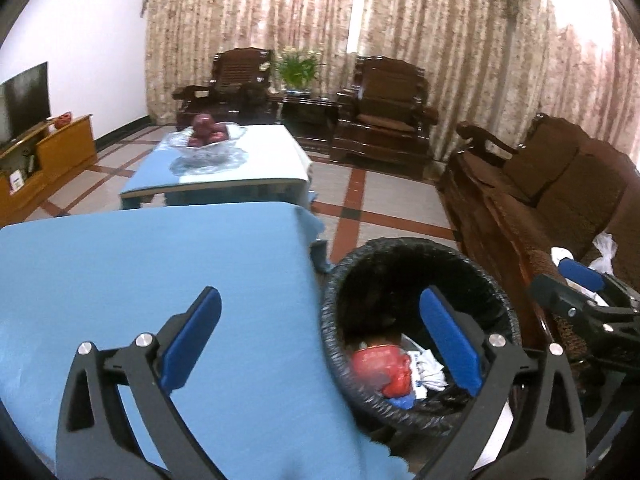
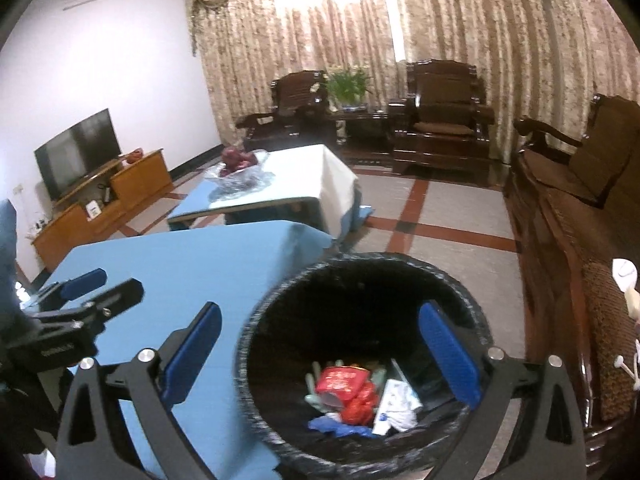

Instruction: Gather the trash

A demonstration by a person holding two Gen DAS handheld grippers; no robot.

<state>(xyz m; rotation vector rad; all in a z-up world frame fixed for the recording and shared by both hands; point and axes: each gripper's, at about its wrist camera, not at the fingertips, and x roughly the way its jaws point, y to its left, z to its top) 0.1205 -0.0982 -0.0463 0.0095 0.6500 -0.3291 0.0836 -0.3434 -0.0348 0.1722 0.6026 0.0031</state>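
A black-lined trash bin (image 1: 332,312) (image 2: 256,320) stands on the floor at the right edge of the blue-covered table (image 1: 140,272) (image 2: 180,268). Inside lie red wrappers (image 1: 384,368) (image 2: 348,388), white paper (image 2: 396,404) and a blue scrap (image 2: 336,426). My left gripper (image 1: 320,340) hangs open over the table edge and the bin's left rim, nothing between its blue pads. My right gripper (image 2: 320,344) is open above the bin's mouth, empty. Each gripper shows in the other's view: the right (image 1: 576,284), the left (image 2: 92,288).
A second low table (image 1: 240,160) (image 2: 288,184) with a glass bowl of red fruit (image 1: 208,136) (image 2: 240,164) stands beyond. A dark wooden sofa (image 1: 552,200) (image 2: 572,208) runs along the right, armchairs (image 1: 384,116) at the back, a TV cabinet (image 2: 100,204) at the left.
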